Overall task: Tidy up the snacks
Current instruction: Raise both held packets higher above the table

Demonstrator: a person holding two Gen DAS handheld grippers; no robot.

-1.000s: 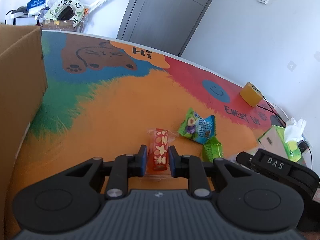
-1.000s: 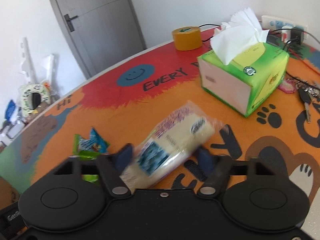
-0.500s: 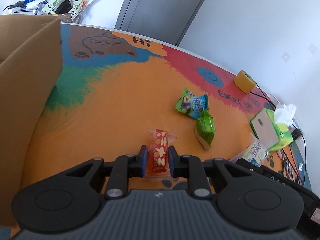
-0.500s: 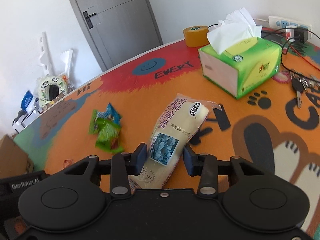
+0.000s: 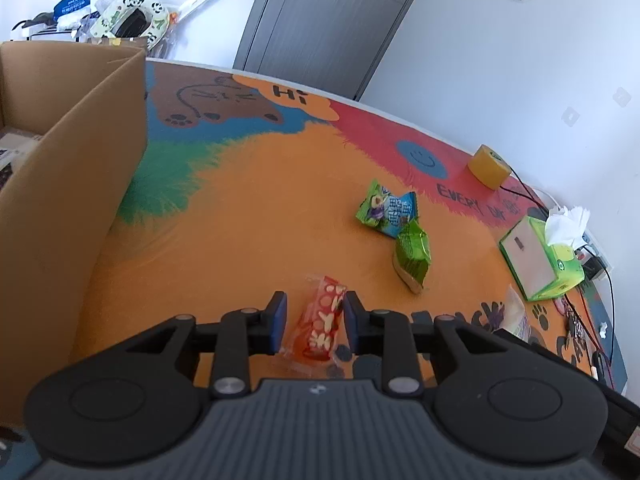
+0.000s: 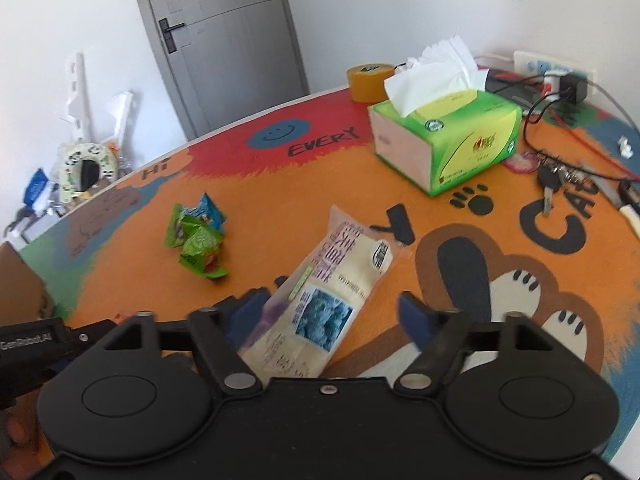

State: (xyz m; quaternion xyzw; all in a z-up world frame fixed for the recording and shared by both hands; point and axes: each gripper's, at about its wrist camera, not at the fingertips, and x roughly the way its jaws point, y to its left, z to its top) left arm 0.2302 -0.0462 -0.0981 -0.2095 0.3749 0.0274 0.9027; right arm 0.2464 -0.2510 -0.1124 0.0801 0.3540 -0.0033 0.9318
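Observation:
A small red snack packet lies on the colourful mat between the fingers of my left gripper, whose jaws stand slightly apart around it. A long cream snack bag lies on the mat between the wide-open fingers of my right gripper. A green-and-blue snack packet and a green snack packet lie further out; both also show in the right wrist view. A cardboard box stands at the left.
A green tissue box stands at the right, with a yellow tape roll, keys and cables behind and beside it. A grey door and clutter lie beyond the table edge.
Both grippers have opened. The left let go of the red packet and the right let go of the cream bag; both now lie on the mat. Both grippers rose.

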